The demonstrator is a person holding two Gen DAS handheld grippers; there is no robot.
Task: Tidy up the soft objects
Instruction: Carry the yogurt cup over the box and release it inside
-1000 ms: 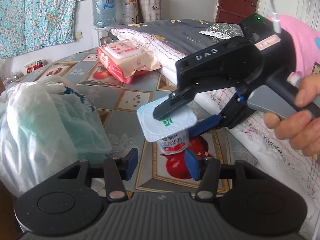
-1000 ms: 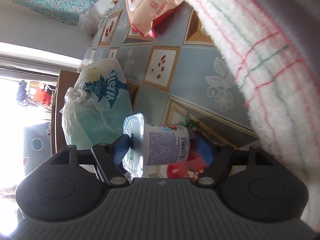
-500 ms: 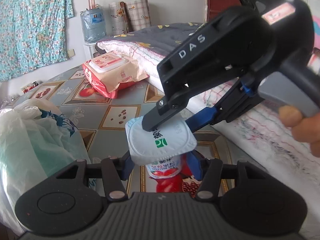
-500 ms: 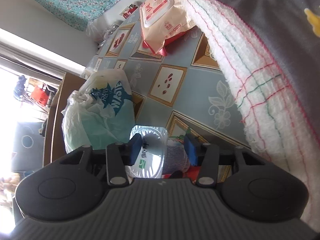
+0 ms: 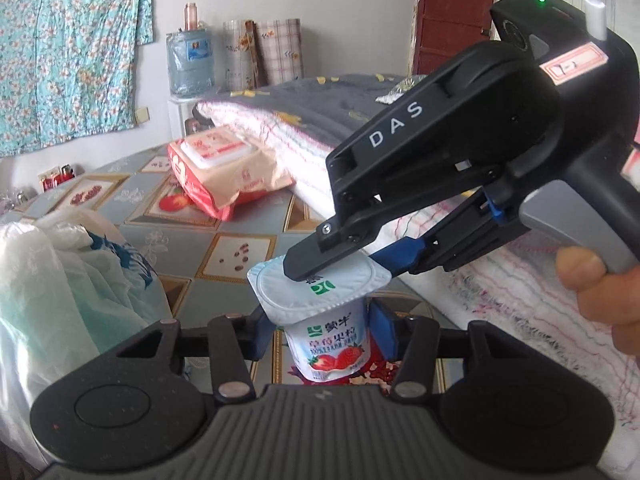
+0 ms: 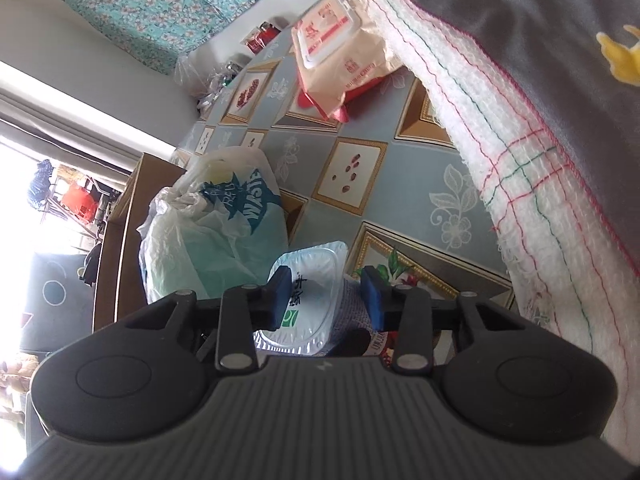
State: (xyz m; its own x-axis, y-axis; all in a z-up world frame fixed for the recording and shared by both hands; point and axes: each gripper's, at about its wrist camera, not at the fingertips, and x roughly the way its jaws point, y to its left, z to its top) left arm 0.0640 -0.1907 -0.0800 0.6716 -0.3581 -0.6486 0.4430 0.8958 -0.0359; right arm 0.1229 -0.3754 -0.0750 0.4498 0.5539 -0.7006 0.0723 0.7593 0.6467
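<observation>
Two hand-held grippers clamp one sealed yogurt cup (image 5: 326, 322); left (image 5: 320, 334) grips body; right (image 6: 326, 300) grips lid.

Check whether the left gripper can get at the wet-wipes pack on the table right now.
Probably not yet. The left gripper is taken up: its jaws have just closed a little onto the yogurt cup. Once freed, the table toward the wet-wipes pack looks unobstructed.

In the left wrist view, the left gripper (image 5: 318, 330) clasps a strawberry yogurt cup (image 5: 326, 320) upright by its sides, while the right gripper (image 5: 352, 260), whose jaws have just been closing, pinches the cup's foil-lidded rim from above.
</observation>
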